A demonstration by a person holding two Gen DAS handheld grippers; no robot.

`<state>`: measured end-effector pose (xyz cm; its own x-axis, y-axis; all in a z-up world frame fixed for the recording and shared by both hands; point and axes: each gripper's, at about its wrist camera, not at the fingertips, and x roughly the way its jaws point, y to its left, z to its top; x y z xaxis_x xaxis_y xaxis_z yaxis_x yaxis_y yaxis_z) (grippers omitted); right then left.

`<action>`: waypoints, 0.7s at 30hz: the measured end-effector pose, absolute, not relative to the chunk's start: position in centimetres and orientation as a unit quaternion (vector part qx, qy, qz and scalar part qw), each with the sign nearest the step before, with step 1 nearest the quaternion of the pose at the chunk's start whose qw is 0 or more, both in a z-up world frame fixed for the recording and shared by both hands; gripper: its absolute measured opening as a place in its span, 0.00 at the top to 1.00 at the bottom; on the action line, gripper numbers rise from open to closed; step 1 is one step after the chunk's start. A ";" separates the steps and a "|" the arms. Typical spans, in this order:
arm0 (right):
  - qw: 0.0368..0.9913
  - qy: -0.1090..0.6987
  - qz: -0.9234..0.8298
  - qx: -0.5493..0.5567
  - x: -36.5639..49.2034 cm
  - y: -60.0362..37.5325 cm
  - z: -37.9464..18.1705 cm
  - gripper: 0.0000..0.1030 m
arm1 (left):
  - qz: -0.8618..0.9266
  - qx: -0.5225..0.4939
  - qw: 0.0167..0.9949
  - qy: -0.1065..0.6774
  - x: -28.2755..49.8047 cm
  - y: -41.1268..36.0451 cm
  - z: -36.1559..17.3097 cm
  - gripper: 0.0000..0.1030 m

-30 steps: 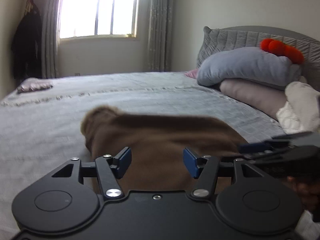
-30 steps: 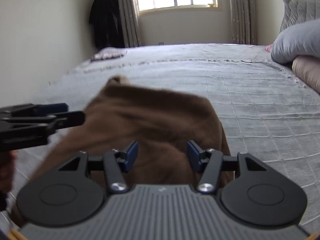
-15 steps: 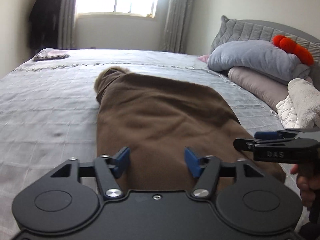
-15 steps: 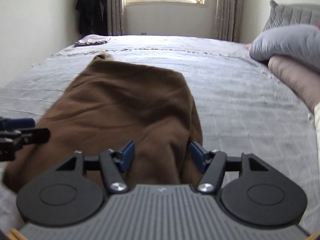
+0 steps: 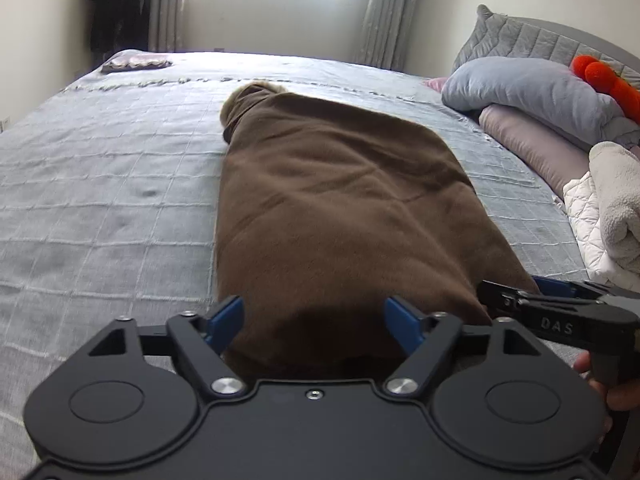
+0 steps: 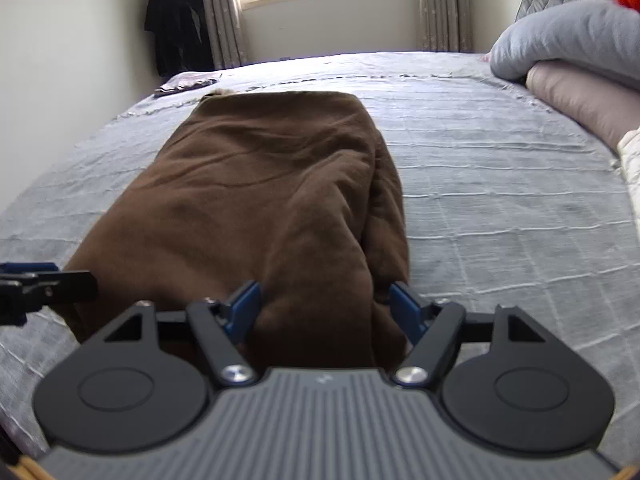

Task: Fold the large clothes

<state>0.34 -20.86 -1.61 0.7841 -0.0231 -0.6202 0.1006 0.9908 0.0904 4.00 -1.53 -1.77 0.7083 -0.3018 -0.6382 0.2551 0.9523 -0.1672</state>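
The brown garment [image 5: 340, 208] is laid lengthwise on the grey bedspread [image 5: 100, 200] of the bed, narrowed into a long strip running away from both cameras. In the right wrist view the same garment [image 6: 260, 184] shows a doubled layer along its right edge, so it is judged that the sides have already been folded inward. A lighter, fur-like edge, perhaps a hood or collar, is seen at the far end; what it is cannot be settled.

What is judged to be left is the shortening of the strip: the near hem would be carried toward the far end 1 or 2 times, and the bundle then flattened. No crosswise fold is visible.

The left claw [image 5: 316, 320] is spread wide, its blue pads standing on either side of the near hem with nothing pinched between them. The right claw [image 6: 324, 306] is likewise spread apart over the near right corner of the cloth, and no fabric is gripped there. Whether the pads touch the cloth cannot be told.

The only writing that can be read is "DAS", printed in pale letters on the side of the right claw as it appears in the left wrist view. A small mark on the grey ribbed body in the right wrist view is too small to be read.
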 end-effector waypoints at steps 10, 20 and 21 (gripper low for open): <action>0.929 0.358 -0.084 0.052 -1.3 -20.2 -0.9 0.03 | -0.087 -0.032 0.933 0.349 2.8 0.0 -1.0 0.00; 0.926 0.362 -0.104 0.022 -1.4 -18.8 0.6 0.00 | -0.060 -0.011 0.926 0.373 2.5 0.5 -1.0 0.00; 0.927 0.361 -0.102 0.021 -1.4 -18.6 0.7 0.00 | -0.058 -0.010 0.926 0.372 2.4 0.5 -1.0 0.00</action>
<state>-1.41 -18.63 0.68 0.7178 -0.1745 -0.6740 0.2053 0.9781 -0.0346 2.37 0.48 -1.04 0.7159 -0.1160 -0.6885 0.1005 0.9930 -0.0628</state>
